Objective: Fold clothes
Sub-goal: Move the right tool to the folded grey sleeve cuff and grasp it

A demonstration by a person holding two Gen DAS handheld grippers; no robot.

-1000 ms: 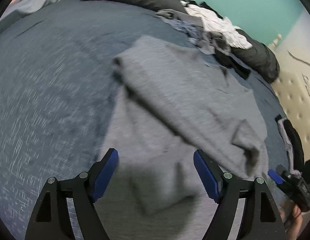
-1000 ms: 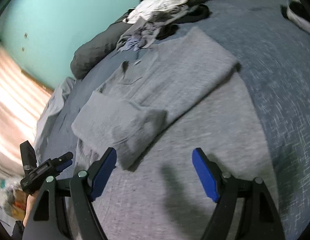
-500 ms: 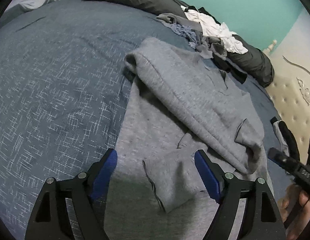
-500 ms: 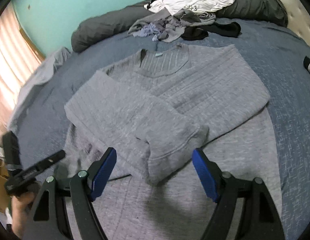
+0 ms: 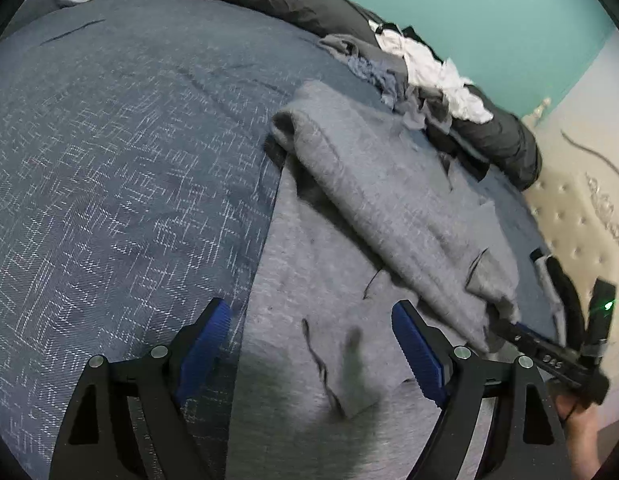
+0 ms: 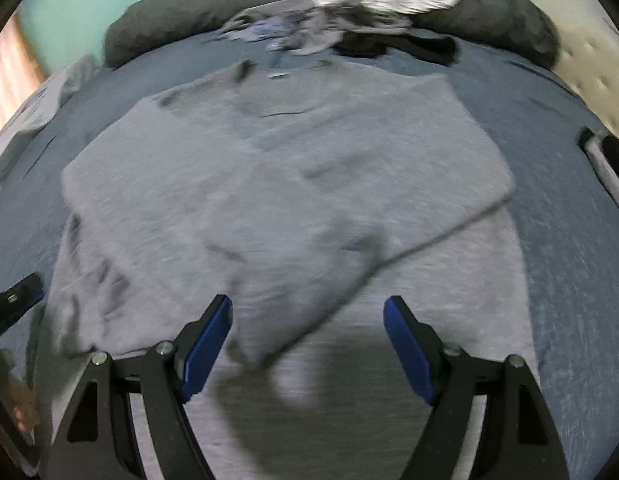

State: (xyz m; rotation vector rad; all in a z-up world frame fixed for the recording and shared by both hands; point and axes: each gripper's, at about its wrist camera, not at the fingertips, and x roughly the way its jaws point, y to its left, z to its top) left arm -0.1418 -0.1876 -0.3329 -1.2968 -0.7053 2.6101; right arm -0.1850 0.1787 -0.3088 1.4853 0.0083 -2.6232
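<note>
Left hand-held gripper [image 5: 311,346]: blue-padded jaws apart and opening, nothing between the pads; it hovers over the near left edge of the grey sweater [image 5: 389,200], one pad above the bedspread [image 5: 109,160], the other above grey knit. A small folded flap of the sweater lies on the body panel below the gap.

Right hand-held gripper [image 6: 307,346]: jaws set wide apart, gripping nothing. It points down at the lower middle of the grey sweater [image 6: 293,152], just above the cuff [image 6: 269,336] of the folded-in sleeve. In the left wrist view this gripper [image 5: 549,356] appears at the right edge, held in a hand [image 5: 581,432], with a small green light on it.

The sweater lies flat on the bed, front up. Its long axis runs from the hem near the grippers to the neckline [image 6: 285,74] at the far end, which points toward the pile of clothes [image 6: 349,8]. Both sleeves are folded across the chest; they overlap, and one crosses diagonally toward the hem. The fabric is a plain mid-grey knit with faint ribbing. A small tag sits inside the collar; its writing is too blurred to read.

Beyond it, dark grey pillows [image 6: 181,16] line the teal wall [image 5: 489,20]. A tufted cream headboard [image 5: 581,208] stands to the right.
</note>
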